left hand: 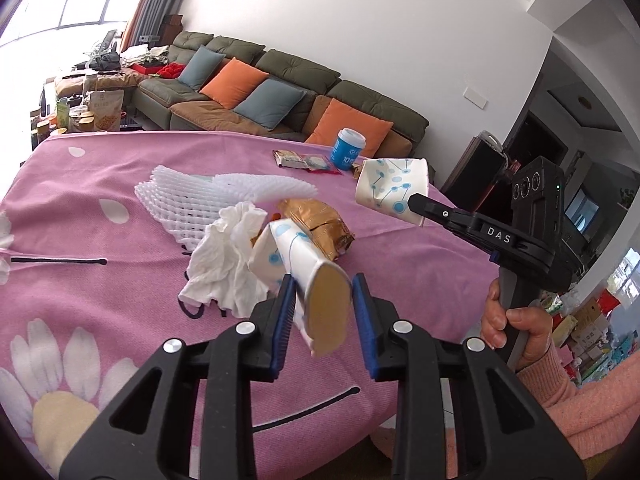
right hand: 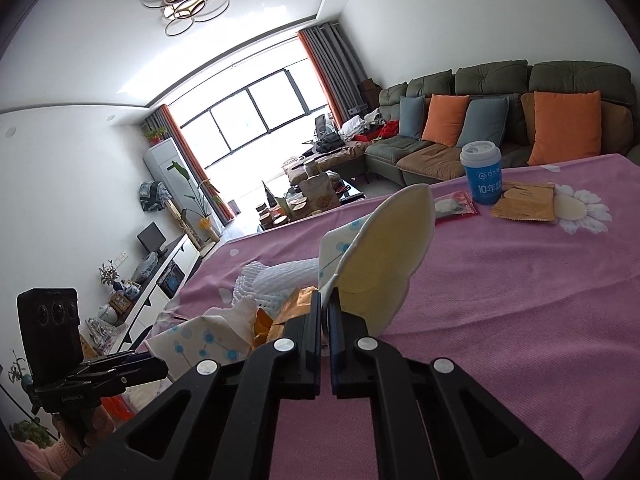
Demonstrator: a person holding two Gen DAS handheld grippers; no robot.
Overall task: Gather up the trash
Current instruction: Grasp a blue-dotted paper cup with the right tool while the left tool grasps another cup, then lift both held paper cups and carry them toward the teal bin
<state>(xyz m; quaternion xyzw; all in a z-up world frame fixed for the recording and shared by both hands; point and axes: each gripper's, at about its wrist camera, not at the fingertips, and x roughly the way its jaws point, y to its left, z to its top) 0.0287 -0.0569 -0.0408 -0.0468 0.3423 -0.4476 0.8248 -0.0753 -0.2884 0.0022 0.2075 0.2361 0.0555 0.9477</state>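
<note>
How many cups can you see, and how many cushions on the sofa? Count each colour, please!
White paper cups with blue dots: 2
Blue cup with a lid: 1
Orange cushions: 2
Blue-grey cushions: 2
Total: 7

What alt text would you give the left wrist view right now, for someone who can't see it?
The left gripper holds a squashed paper cup above a pink floral tablecloth. Behind it lie a crumpled tissue, white foam netting and a gold wrapper. At right, the right gripper pinches a second paper cup by its rim.
</note>
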